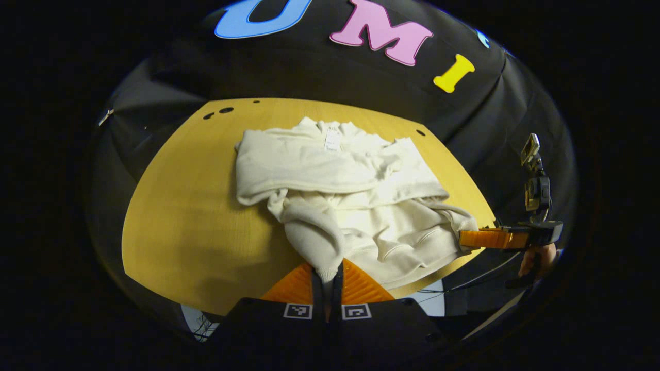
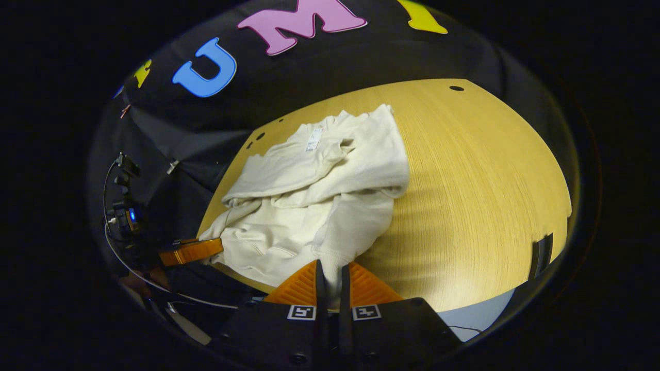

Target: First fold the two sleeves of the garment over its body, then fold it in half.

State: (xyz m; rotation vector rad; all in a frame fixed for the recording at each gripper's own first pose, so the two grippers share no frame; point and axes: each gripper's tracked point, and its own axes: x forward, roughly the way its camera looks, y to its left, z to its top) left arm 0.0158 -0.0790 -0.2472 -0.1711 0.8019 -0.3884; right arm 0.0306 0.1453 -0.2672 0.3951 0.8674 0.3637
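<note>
In the left gripper view, your left gripper (image 1: 327, 281) has its fingers together, clamped on a bunched corner of the cream fleece sweatshirt (image 1: 356, 180), which lies on the round light-wood table (image 1: 191, 216). The cloth you pinch rises from the sweatshirt's near hem edge into a soft hump. Both sleeves already look laid across the body: a broad band of cloth crosses the chest below the white neck label (image 1: 333, 140). So I judge you are at the half fold, with the hem lifted and not yet carried over. Off the sweatshirt's other hem corner you can see your right gripper (image 1: 466, 238) and the hand (image 1: 536, 257) behind it; its fingers meet the cloth there.

In the right gripper view, your right gripper (image 2: 330, 286) has its fingers close together with a strip of hem cloth between them, so it grips the sweatshirt (image 2: 319, 190) too. Your left gripper (image 2: 216, 247) shows at the sweatshirt's far hem corner, touching the cloth.

Next, raise both hem corners together and carry them toward the neck label (image 2: 313, 139), keeping them level so the fold lands square. Watch the sleeve band: it lies loose and rumpled, and a fast pull may drag it out of place.

Around the sweatshirt, the table (image 2: 490, 196) has bare wood on its open side. Small dark holes (image 1: 220, 111) sit in the tabletop beyond the collar, well apart from the cloth. Dark cables (image 2: 111, 206) hang off the table edge behind your left gripper; nothing stands in the fold's path.
</note>
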